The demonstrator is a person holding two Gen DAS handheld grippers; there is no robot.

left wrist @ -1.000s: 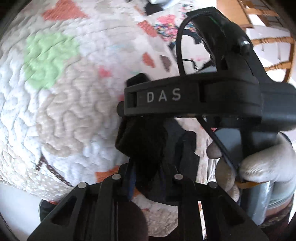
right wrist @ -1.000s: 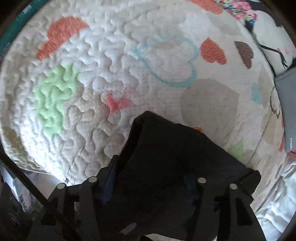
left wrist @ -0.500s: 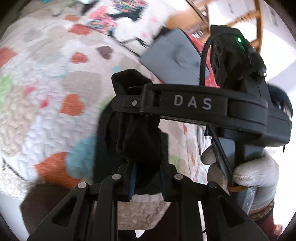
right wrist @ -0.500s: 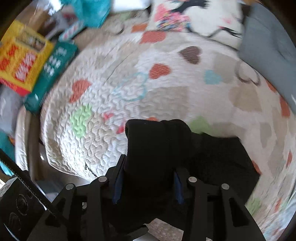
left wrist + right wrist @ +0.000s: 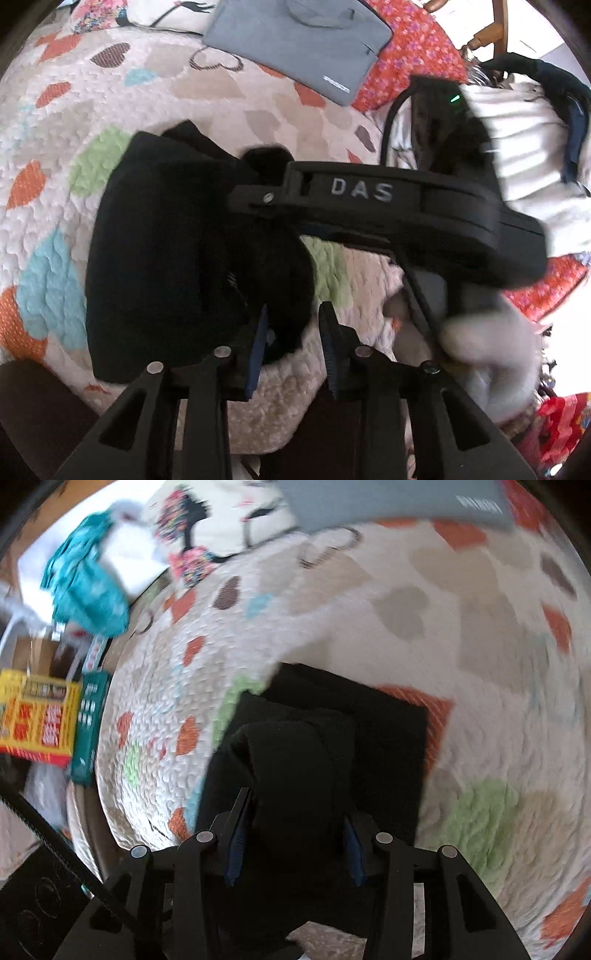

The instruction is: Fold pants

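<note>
- Black pants lie bunched in a folded bundle on the quilted heart-print bedspread; layers overlap, edges uneven.
- Left gripper: fingers spread apart with a clear gap between them. The left-hand finger sits against the lower right edge of the pants bundle; the other finger stands over bare bedspread. Nothing is pinched between them.
- Right gripper: a thick fold of the pants fills the space between its fingers, with a blue pad showing on either side. The fabric is clamped between them and rises in a hump just ahead of the tips.
- In the left wrist view the body of the right gripper, marked "DAS", crosses the frame just above the pants, held by a hand in a pale glove; image blurred there.
- Beyond the held fold, a flatter layer of the pants lies spread on the bedspread.
- Grey laptop sleeve rests at the far side of the bedspread, well apart from the pants.
- Red floral fabric lies beside the sleeve.
- Yellow and red box and a teal cloth sit off the bed edge, seen in the right wrist view.
</note>
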